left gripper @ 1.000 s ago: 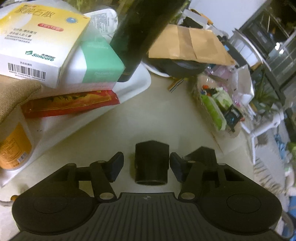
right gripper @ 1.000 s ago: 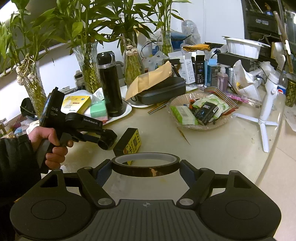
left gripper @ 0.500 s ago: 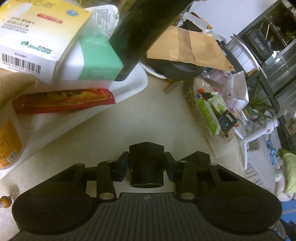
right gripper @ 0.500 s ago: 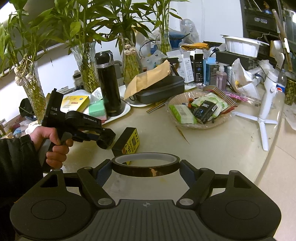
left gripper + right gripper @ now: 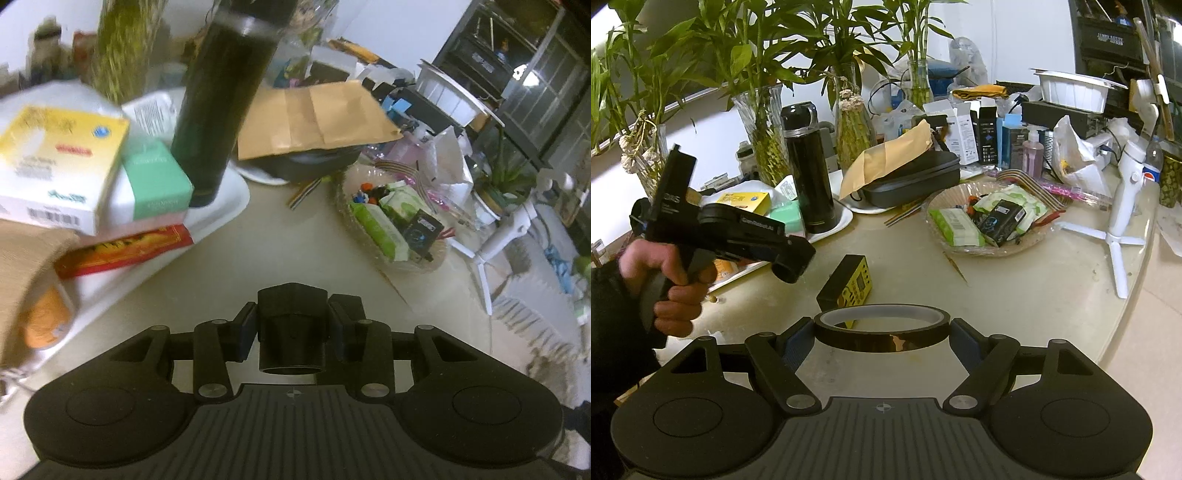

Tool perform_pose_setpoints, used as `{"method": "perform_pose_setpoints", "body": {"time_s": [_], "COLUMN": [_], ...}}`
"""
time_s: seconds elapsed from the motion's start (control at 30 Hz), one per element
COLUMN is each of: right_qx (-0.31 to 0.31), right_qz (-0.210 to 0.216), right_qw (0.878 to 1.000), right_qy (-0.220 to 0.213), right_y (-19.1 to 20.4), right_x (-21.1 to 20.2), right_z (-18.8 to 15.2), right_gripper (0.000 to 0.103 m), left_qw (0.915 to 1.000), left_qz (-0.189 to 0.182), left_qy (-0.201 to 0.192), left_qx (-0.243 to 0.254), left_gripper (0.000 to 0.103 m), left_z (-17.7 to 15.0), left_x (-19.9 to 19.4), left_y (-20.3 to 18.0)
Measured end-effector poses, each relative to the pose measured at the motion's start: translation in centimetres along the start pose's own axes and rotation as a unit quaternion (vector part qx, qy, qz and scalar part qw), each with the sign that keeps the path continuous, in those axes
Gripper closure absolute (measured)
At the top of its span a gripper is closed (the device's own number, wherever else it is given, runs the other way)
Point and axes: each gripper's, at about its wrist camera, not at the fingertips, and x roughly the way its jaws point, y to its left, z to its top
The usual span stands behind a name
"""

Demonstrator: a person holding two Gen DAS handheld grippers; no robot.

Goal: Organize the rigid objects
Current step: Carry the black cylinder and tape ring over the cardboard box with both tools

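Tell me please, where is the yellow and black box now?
In the right wrist view the yellow and black box lies on the table, left of centre, just beyond the tape roll held in the right gripper, and right of the left gripper.

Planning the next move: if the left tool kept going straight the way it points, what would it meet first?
Probably bare table. The left tool, shut on a black cylinder part, points down at open tabletop, between the white tray and snack basket.
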Motion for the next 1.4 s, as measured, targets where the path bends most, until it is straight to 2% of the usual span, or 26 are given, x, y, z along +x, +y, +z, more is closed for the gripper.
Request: {"method": "perform_pose_setpoints", "body": {"time_s": [0.27, 0.47, 0.87, 1.4], "right_qx": [0.003, 0.004, 0.001, -0.02], "right_qz": [0.004, 0.007, 0.014, 0.025], "right_qw": [1.0, 1.0, 1.0, 0.999], "right_qy": [0.0, 0.0, -0.003, 0.009], "right_y": [-0.1, 0.3, 1.4, 3.2], "right_x": [-0.6, -1.3, -3.6, -7.6], "right_z": [0.0, -0.1, 0.3, -0.1], "right_gripper": [0.022, 0.022, 0.022, 0.022], "left_qw": [0.9959, 0.9913, 0.9842, 0.985], "left_qz": [0.07, 0.099, 0.123, 0.116], "left_qy": [-0.031, -0.032, -0.045, -0.04], "left_qx": [0.048, 0.08, 0.119, 0.121], "left_gripper": [0.063, 0.063, 0.063, 0.063], "left_z": [-1.3, -2.7, -5.1, -8.7], "left_x": [-4.1, -6.7, -11.9, -16.4], "left_y": [-2.6, -4.3, -7.6, -9.3]}}
